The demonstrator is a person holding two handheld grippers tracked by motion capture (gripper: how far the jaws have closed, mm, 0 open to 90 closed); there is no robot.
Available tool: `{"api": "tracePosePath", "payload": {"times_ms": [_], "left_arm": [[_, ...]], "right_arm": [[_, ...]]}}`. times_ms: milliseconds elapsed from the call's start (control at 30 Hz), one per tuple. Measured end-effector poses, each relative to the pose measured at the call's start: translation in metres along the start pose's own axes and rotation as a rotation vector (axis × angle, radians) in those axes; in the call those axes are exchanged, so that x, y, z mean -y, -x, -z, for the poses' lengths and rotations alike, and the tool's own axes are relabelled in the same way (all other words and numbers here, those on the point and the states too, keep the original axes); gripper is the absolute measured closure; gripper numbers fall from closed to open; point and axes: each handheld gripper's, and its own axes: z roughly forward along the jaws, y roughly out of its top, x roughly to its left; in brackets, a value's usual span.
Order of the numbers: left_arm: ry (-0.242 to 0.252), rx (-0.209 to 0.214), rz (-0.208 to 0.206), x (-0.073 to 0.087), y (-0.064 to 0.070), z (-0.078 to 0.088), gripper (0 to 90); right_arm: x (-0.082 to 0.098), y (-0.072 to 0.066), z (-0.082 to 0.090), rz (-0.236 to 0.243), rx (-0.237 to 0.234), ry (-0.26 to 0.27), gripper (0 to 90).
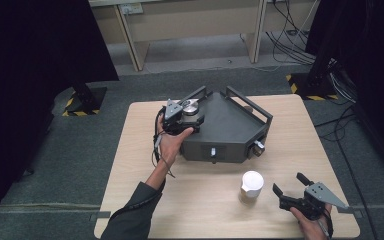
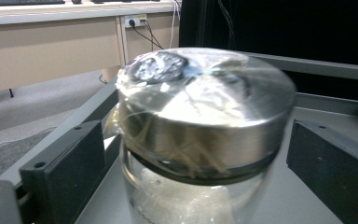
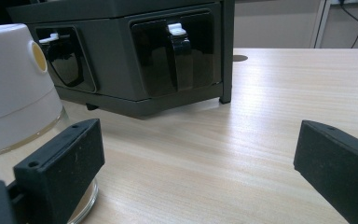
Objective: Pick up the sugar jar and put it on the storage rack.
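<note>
L gripper (image 1: 189,121) open, jaws either side of steel-lidded jar (image 2: 200,135) on grey rack (image 1: 230,127), not pressing. R gripper (image 1: 291,188) open beside white-lidded jar (image 1: 251,187).

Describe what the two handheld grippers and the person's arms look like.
Both the left gripper and the right gripper are black, each with two blocky black jaws and a grey three-cornered plate on top. A dark cable trails from the left one along the wrist. The left arm wears a dark grey-green sleeve.

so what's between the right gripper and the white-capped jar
Nothing: bare table separates the right gripper from the white-capped jar, seen in the high view.
</note>
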Motion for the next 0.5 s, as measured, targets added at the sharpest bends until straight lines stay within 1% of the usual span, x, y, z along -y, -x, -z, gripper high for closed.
{"api": "tracePosePath", "payload": {"times_ms": [33,167,300,333,500], "left_arm": [[-0.003,-0.011,-0.005,-0.001,0.002,0.002,3.3],[-0.011,-0.021,0.002,-0.003,0.004,0.004,1.4],[-0.01,-0.021,0.008,-0.003,0.004,0.007,1.4],[-0.007,-0.015,-0.002,-0.003,0.003,0.008,1.4],[-0.009,-0.006,-0.014,-0.003,0.004,0.014,1.4]], "right_arm": [[0.0,0.0,0.0,0.0,0.0,-0.001,1.9],[0.0,0.0,0.0,-0.002,0.002,-0.001,1.9],[0.0,0.0,0.0,-0.003,0.001,-0.001,1.9],[0.0,0.0,0.0,-0.003,0.001,-0.001,1.9],[0.0,0.0,0.0,-0.004,0.002,-0.001,1.9]]}}
